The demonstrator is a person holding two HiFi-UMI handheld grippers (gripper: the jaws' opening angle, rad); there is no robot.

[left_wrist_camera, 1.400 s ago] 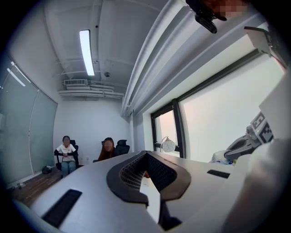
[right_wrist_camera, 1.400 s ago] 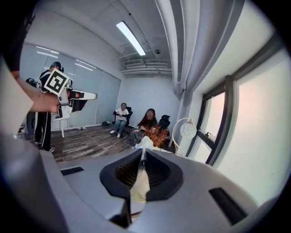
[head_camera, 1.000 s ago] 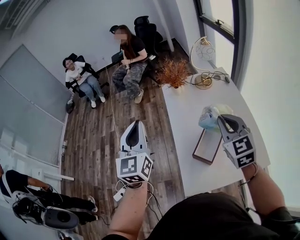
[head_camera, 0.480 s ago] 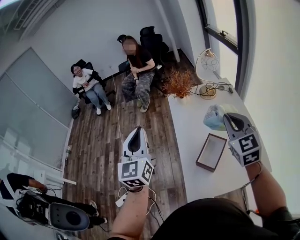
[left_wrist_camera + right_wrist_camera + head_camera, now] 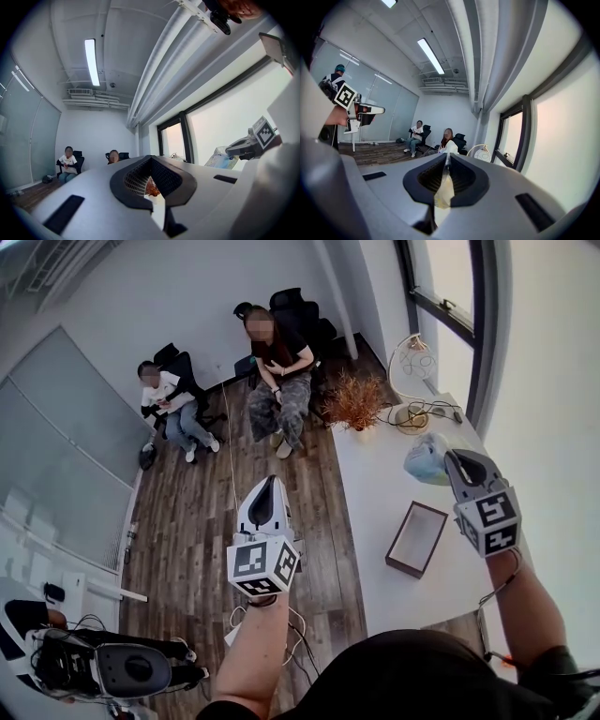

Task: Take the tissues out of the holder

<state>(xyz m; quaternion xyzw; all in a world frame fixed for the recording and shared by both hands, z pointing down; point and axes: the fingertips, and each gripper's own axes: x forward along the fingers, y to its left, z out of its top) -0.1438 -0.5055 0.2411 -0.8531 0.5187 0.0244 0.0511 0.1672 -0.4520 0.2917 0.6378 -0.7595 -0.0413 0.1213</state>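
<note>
A pale blue plastic pack of tissues point(image 5: 425, 457) hangs in the air over the white table point(image 5: 375, 484), with my right gripper point(image 5: 452, 463) shut on its wrapper. In the right gripper view a thin fold of wrapper point(image 5: 443, 192) is pinched between the closed jaws of the right gripper point(image 5: 446, 157). The brown wooden holder point(image 5: 437, 519) lies on the table below, open and with nothing in it. My left gripper point(image 5: 271, 486) is held over the wooden floor left of the table, shut and holding nothing. From the left gripper point(image 5: 151, 159) the pack point(image 5: 221, 158) shows at the right.
A dried orange plant point(image 5: 354, 401), a wire lamp point(image 5: 415, 359) and cables point(image 5: 433, 410) stand at the table's far end by the window. Two people sit on chairs point(image 5: 178, 409) point(image 5: 279, 371) across the floor. Another person with equipment point(image 5: 103, 667) is at lower left.
My right gripper has lifted the tissue pack higher, away from the holder. The left gripper has risen a little.
</note>
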